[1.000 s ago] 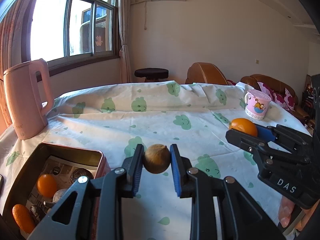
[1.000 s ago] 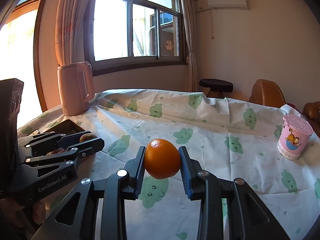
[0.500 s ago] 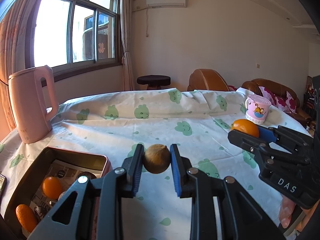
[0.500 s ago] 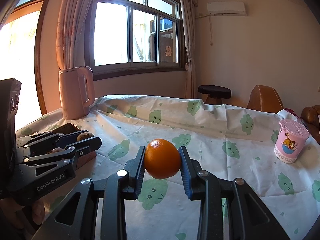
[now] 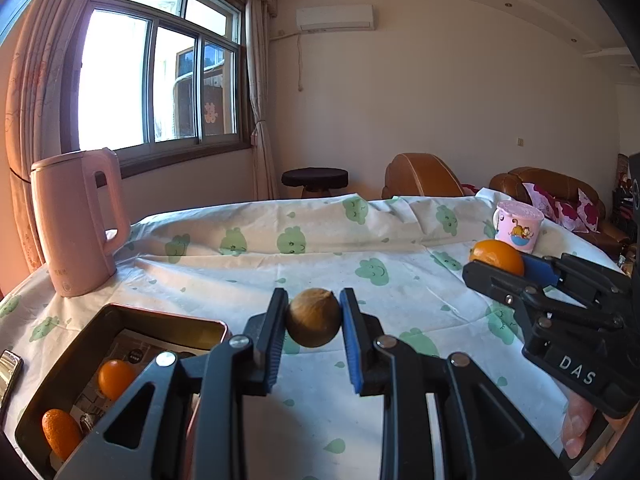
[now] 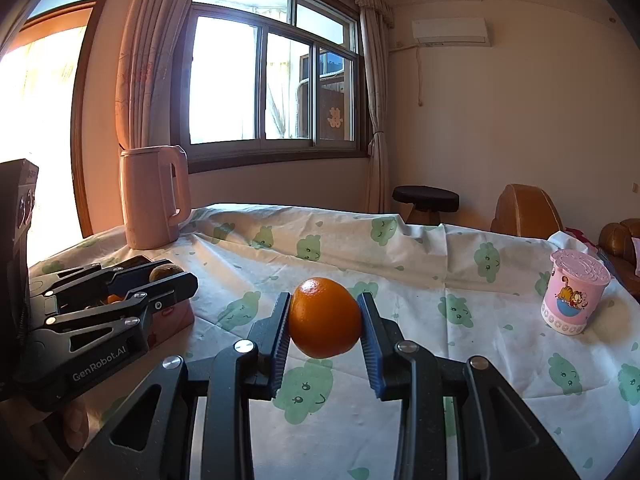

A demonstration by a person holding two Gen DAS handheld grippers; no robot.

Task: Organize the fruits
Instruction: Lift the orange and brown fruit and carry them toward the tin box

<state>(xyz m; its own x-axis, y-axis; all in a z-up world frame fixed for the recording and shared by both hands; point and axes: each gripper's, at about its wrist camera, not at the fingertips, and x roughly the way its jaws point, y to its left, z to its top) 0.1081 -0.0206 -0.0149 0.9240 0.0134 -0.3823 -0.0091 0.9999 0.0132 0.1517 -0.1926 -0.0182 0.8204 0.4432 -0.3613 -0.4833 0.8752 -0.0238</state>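
Observation:
My left gripper (image 5: 313, 322) is shut on a brown round fruit (image 5: 313, 317) and holds it above the tablecloth, just right of the open pink tin box (image 5: 218, 326). The box holds two small oranges (image 5: 116, 378) (image 5: 60, 432) and some wrapped items. My right gripper (image 6: 325, 322) is shut on an orange (image 6: 325, 317) above the cloth; it also shows in the left wrist view (image 5: 498, 258) at the right. The left gripper shows in the right wrist view (image 6: 164, 276) at the left, over the box (image 6: 172, 314).
A pink kettle (image 5: 76, 220) stands at the table's far left. A pink cartoon cup (image 5: 518, 226) stands at the far right. A phone (image 5: 8, 372) lies left of the box. Brown sofas and a dark stool (image 5: 314, 180) stand behind the table.
Both cameras have tilted up a little, so the table and box sit lower in view. Both grippers keep their fruits.

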